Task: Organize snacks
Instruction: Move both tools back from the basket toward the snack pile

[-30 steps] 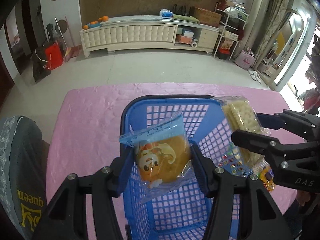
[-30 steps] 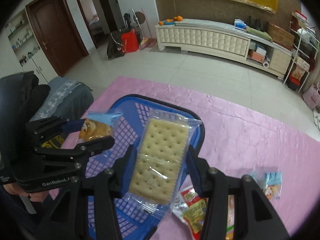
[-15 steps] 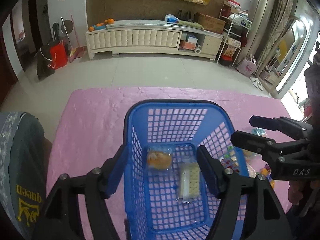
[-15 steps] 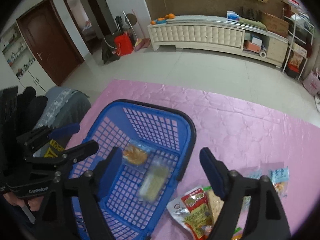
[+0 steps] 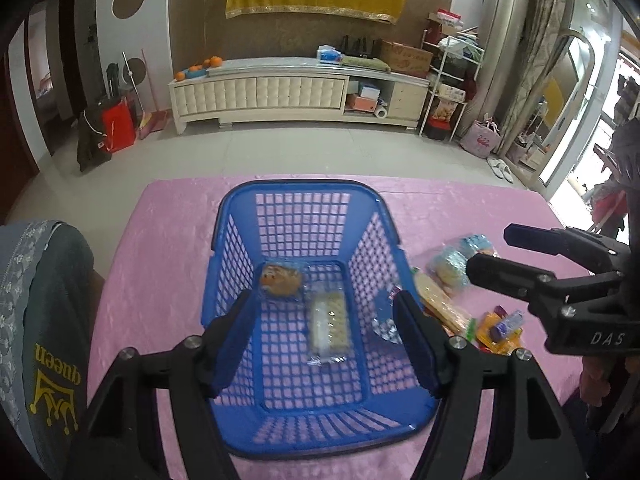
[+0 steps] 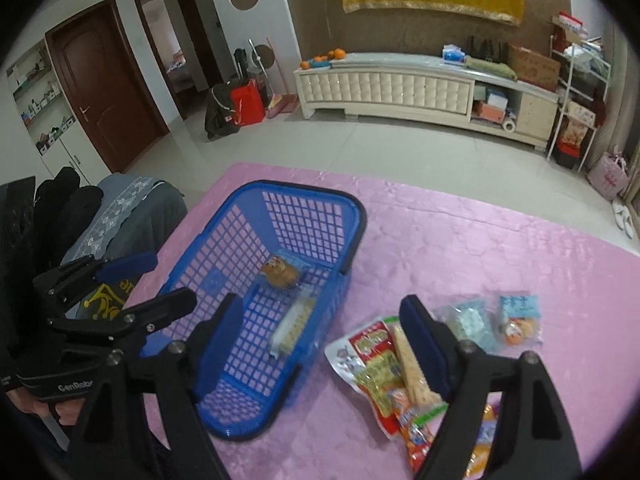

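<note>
Your left gripper (image 5: 326, 334) hangs over the near end of the blue basket (image 5: 240, 216), its fingers (image 5: 234, 334) spread wide with nothing between them. Your right gripper (image 6: 320, 348) sits over the basket's right rim, fingers (image 6: 422, 346) equally wide and holding nothing.

On the basket's floor lie two snacks: the cracker pack (image 5: 329, 324) nearer you, and the small orange cake packet (image 5: 280, 280) just beyond it toward the far left corner. They look to be touching or nearly so, though the mesh makes that hard to judge.

Right of the basket, on the pink surface (image 6: 460, 240), a heap of loose snacks waits: a red and green bag (image 6: 374, 360) with a long cracker stick pack (image 6: 412, 368) across it, closest to the basket. Farther right lie a pale blue packet (image 6: 466, 326) and a blue-topped cake packet (image 6: 518, 318).
</note>
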`<action>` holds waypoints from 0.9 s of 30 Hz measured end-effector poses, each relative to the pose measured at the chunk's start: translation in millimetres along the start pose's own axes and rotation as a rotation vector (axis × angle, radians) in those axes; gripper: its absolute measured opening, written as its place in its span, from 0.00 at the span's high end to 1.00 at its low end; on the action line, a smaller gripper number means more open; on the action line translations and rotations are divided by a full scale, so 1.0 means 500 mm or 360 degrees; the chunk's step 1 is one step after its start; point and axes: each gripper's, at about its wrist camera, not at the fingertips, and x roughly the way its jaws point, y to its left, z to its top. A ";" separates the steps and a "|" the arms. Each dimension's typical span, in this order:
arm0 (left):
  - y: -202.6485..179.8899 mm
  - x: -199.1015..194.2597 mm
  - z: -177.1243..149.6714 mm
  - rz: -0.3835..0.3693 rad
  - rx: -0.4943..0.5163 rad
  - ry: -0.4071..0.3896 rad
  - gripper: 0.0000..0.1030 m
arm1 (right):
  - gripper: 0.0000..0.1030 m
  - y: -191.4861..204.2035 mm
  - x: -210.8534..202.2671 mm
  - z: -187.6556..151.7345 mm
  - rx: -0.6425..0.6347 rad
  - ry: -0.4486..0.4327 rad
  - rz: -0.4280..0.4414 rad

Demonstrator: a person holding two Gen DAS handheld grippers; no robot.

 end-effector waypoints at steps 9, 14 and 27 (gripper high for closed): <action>-0.093 -0.056 -0.034 -0.0029 0.0070 -0.0034 0.33 | 0.19 -0.046 -0.097 -0.058 0.0051 -0.0053 -0.0047; -0.150 -0.057 -0.036 -0.0040 0.0128 -0.0026 0.30 | 0.19 -0.091 -0.139 -0.088 0.0082 -0.0067 -0.0114; -0.295 -0.003 -0.004 -0.0072 0.0271 0.0035 0.24 | 0.19 -0.227 -0.184 -0.118 0.0165 -0.0070 -0.0254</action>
